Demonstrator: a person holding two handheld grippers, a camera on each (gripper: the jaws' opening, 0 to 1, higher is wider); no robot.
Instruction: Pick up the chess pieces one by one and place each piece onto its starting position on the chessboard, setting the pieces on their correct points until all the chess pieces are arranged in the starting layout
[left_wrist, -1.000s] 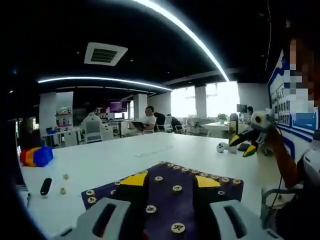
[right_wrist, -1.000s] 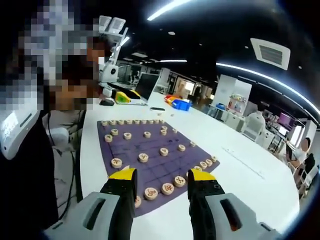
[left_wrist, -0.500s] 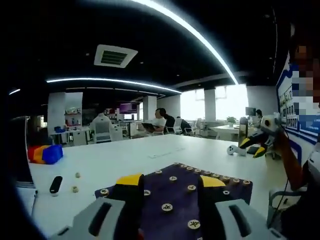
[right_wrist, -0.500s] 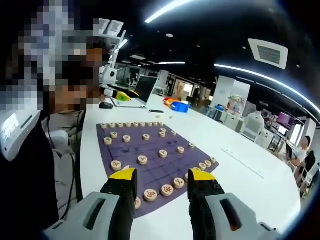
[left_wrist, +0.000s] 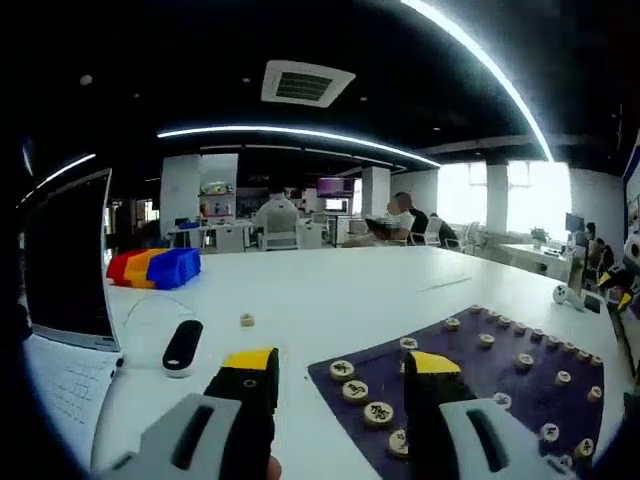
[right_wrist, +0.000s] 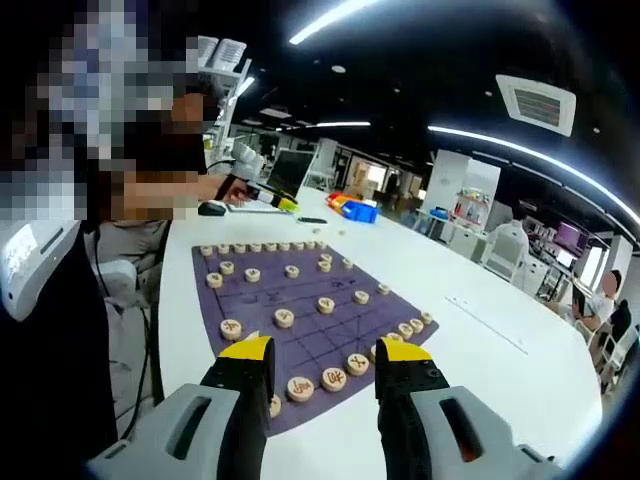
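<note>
Pieces (right_wrist: 300, 387) sit on most of the board (right_wrist: 300, 310), a purple mat lying flat on the white bench (right_wrist: 480, 370). In the right gripper view, the near edge carries a row of discs, some of them half hidden behind the fingers (right_wrist: 248, 362); 2 rows of spaced discs stand in the middle, and a full row lines the far edge. By that spread I judge the layout close to finished.

What is left looks small. In the left gripper view, 1 loose disc (left_wrist: 247, 320) lies on the bare bench, well apart from the board's corner and near a black remote (left_wrist: 182, 345). It probably belongs on the board.

Both pairs of fingers stand wide with nothing between them. The right gripper (right_wrist: 318, 352) hovers over the near edge of the board. The left gripper (left_wrist: 340, 362) points across the bench, with the board's corner off to its right side.

Against the picture of 1 second ago, the left gripper view has swung away from the board's middle toward the bench beside it; the laptop (left_wrist: 65, 260) and coloured bins (left_wrist: 155, 268) now show larger. That is a camera move; the discs lie as they did. The right gripper view has hardly shifted. Far off, the other gripper (right_wrist: 262, 192) has moved outward across the bench.
</note>
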